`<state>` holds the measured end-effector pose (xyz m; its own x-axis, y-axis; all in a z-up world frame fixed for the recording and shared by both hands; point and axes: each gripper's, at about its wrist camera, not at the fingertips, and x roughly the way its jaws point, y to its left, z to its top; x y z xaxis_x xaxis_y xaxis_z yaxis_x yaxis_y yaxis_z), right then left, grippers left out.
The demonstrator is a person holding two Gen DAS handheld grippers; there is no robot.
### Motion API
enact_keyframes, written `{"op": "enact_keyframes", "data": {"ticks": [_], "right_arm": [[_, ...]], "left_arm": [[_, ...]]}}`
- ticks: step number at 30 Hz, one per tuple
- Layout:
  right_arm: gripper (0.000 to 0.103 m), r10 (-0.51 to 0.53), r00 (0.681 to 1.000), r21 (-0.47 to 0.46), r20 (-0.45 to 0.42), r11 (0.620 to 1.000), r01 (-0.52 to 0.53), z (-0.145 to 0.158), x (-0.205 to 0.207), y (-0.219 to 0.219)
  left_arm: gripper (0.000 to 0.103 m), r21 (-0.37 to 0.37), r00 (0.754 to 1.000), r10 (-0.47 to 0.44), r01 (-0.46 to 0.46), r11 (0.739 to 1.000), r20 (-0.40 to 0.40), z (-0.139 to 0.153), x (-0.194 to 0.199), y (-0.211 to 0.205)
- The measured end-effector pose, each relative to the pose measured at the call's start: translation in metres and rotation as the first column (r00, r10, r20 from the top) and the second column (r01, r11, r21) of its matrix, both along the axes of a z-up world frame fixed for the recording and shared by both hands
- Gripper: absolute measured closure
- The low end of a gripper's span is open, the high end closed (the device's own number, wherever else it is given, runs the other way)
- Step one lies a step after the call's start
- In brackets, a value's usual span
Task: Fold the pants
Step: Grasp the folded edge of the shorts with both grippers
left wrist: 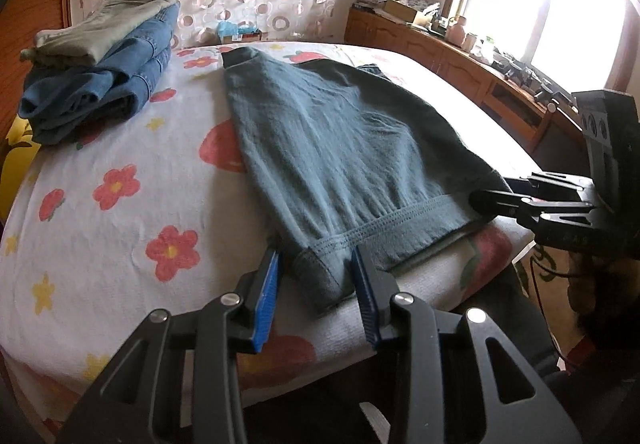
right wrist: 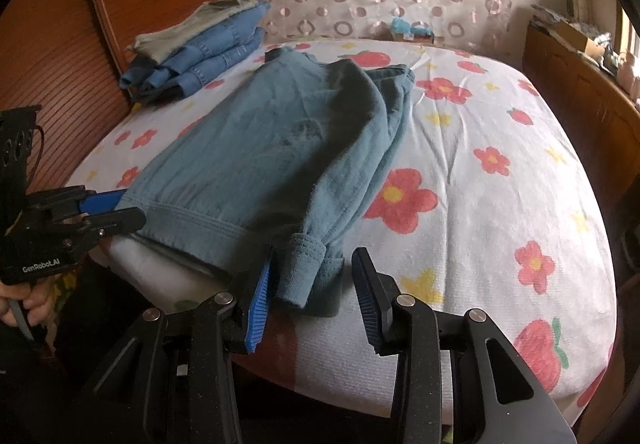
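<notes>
Teal pants (left wrist: 340, 132) (right wrist: 260, 148) lie folded lengthwise on the flowered bed sheet (left wrist: 120, 228), with the waistband end at the near edge of the bed. My left gripper (left wrist: 316, 256) straddles the near left corner of that end; its blue pads stand a little apart from the cloth. In the right wrist view the left gripper (right wrist: 130, 208) sits at the same corner. My right gripper (right wrist: 316, 256) has the ribbed near right corner between its open jaws, with a gap at the right finger. It shows from the side in the left wrist view as the right gripper (left wrist: 486, 200).
A stack of folded jeans (left wrist: 100, 84) (right wrist: 208, 56) with a khaki garment on top sits at the far left of the bed. A wooden cabinet (left wrist: 460, 60) with clutter runs along the right under a bright window. A person's hand (right wrist: 24, 304) holds the left gripper's handle.
</notes>
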<state>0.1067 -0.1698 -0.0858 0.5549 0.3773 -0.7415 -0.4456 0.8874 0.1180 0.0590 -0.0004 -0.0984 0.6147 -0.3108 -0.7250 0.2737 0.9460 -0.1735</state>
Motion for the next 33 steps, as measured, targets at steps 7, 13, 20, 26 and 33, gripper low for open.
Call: {"op": "enact_keyframes", "data": {"ticks": [7, 13, 20, 26, 33], "right_arm": [[0.075, 0.01, 1.0, 0.027, -0.01, 1.0, -0.01, -0.001, -0.001, -0.001], [0.091, 0.012, 1.0, 0.116, -0.024, 0.993, -0.009, 0.008, 0.0, -0.01], [0.094, 0.022, 0.999, 0.134, 0.037, 0.991, -0.027, 0.028, -0.011, -0.009], [0.094, 0.03, 0.997, 0.149, 0.072, 0.988, -0.04, 0.044, -0.018, -0.013], [0.094, 0.039, 0.995, 0.16, 0.087, 0.986, -0.052, 0.052, -0.024, -0.017]], "left_arm": [[0.08, -0.037, 1.0, -0.01, 0.011, 0.999, 0.005, 0.001, -0.002, 0.0], [0.089, -0.035, 0.999, -0.02, 0.022, 0.999, 0.045, 0.015, -0.006, -0.003], [0.09, -0.043, 0.993, -0.027, 0.032, 0.999, 0.113, 0.043, -0.014, -0.004], [0.09, -0.069, 0.99, -0.036, 0.046, 0.997, 0.138, 0.055, -0.018, -0.001], [0.09, -0.085, 0.987, -0.042, 0.056, 0.995, 0.158, 0.066, -0.02, 0.0]]}}
